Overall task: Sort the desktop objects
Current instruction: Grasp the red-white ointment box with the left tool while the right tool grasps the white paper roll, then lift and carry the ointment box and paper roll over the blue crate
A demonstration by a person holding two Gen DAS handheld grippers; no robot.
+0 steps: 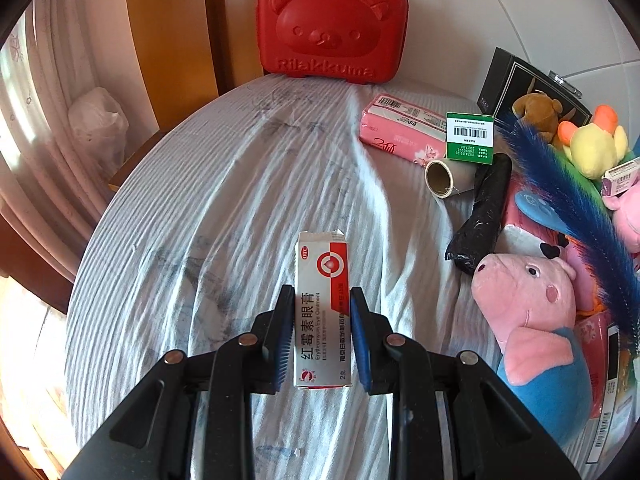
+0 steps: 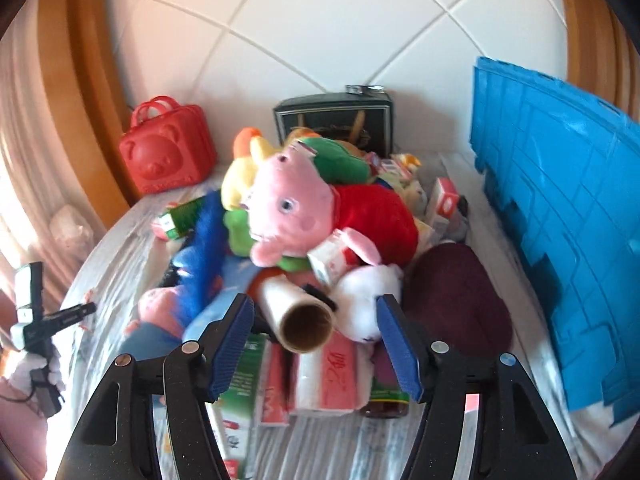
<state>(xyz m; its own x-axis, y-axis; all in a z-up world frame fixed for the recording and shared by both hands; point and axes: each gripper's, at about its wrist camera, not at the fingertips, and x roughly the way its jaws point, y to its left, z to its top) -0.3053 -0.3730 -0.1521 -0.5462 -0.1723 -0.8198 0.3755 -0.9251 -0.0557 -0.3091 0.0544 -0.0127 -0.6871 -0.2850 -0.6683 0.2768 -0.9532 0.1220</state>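
In the left wrist view my left gripper (image 1: 322,296) is shut on a white and red eye ointment box (image 1: 322,272), held upright above the striped sheet (image 1: 200,200). In the right wrist view my right gripper (image 2: 315,302) hangs over a pile of toys and boxes. A clear film roll (image 2: 298,314) with a cardboard core lies between its blue pads. The roll's far end rests against the left pad. A white plush (image 2: 360,312) fills the gap to the right pad. A pink pig plush in red (image 2: 288,208) tops the pile.
A red bear case (image 1: 332,28) stands at the back by the wooden frame. A pink tissue pack (image 1: 400,128), a green box (image 1: 468,136), a cardboard tube (image 1: 444,178) and a black roll (image 1: 480,216) edge the pile. A blue foam panel (image 2: 540,200) leans at the right.
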